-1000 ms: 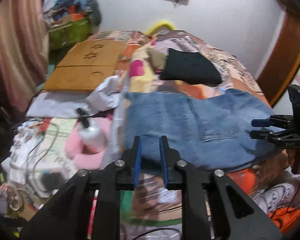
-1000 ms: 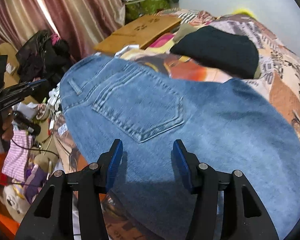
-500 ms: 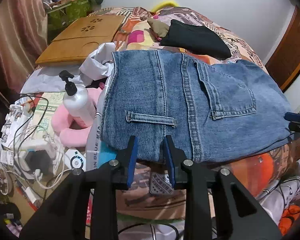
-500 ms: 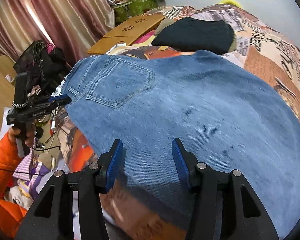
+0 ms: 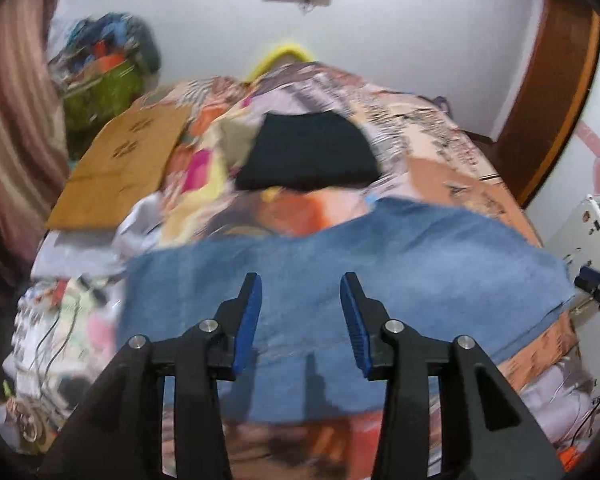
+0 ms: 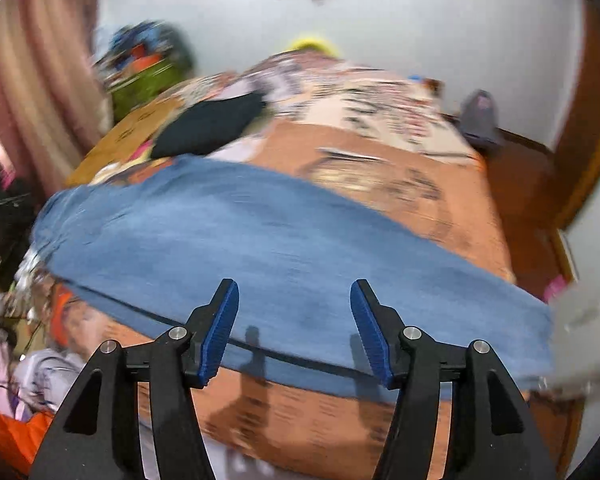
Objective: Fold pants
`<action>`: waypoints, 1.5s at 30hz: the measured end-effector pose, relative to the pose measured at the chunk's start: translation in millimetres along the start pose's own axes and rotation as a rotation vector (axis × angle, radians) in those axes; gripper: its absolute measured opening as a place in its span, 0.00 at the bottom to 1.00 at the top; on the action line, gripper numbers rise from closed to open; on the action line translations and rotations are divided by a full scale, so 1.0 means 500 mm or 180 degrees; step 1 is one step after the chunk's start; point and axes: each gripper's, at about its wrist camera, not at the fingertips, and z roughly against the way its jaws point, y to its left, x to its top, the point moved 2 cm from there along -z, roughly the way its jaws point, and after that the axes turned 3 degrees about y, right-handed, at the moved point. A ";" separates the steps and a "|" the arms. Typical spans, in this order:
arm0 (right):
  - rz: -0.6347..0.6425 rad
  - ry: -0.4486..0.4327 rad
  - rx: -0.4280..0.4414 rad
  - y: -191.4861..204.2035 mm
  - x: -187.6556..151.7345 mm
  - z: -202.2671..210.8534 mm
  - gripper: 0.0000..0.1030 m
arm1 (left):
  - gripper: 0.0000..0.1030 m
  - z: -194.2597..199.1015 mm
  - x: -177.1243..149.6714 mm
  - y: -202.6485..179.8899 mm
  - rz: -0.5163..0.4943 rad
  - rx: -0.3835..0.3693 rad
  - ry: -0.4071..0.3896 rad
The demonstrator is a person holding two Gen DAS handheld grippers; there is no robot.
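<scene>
The jeans lie long-side across, just beyond both empty grippers, left newly widened, right parted.

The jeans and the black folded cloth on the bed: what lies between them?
Only bare printed bedcover separates the jeans from the black cloth, seen in the left wrist view.

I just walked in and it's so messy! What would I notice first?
Probably the big blue jeans spread flat across the colourful bedspread. Behind them, nearer the wall, lies a folded black cloth, and a wooden board rests on the bed's left edge.
</scene>
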 end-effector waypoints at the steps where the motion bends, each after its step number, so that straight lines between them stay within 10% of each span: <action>1: -0.0099 -0.0014 -0.0058 -0.030 -0.011 0.009 0.54 | 0.40 -0.012 0.018 -0.037 -0.0054 -0.0052 -0.0002; 10: -0.0849 -0.0026 -0.0370 -0.253 -0.126 0.050 0.54 | 0.41 -0.141 0.086 -0.347 -0.0652 -0.0350 0.0282; 19: -0.1619 -0.0014 -0.0284 -0.376 -0.208 0.038 0.65 | 0.41 -0.280 0.010 -0.574 -0.1268 -0.0521 0.0915; 45: -0.2847 -0.0154 0.0673 -0.487 -0.253 -0.076 0.71 | 0.68 -0.303 -0.026 -0.678 -0.1335 -0.0266 0.0782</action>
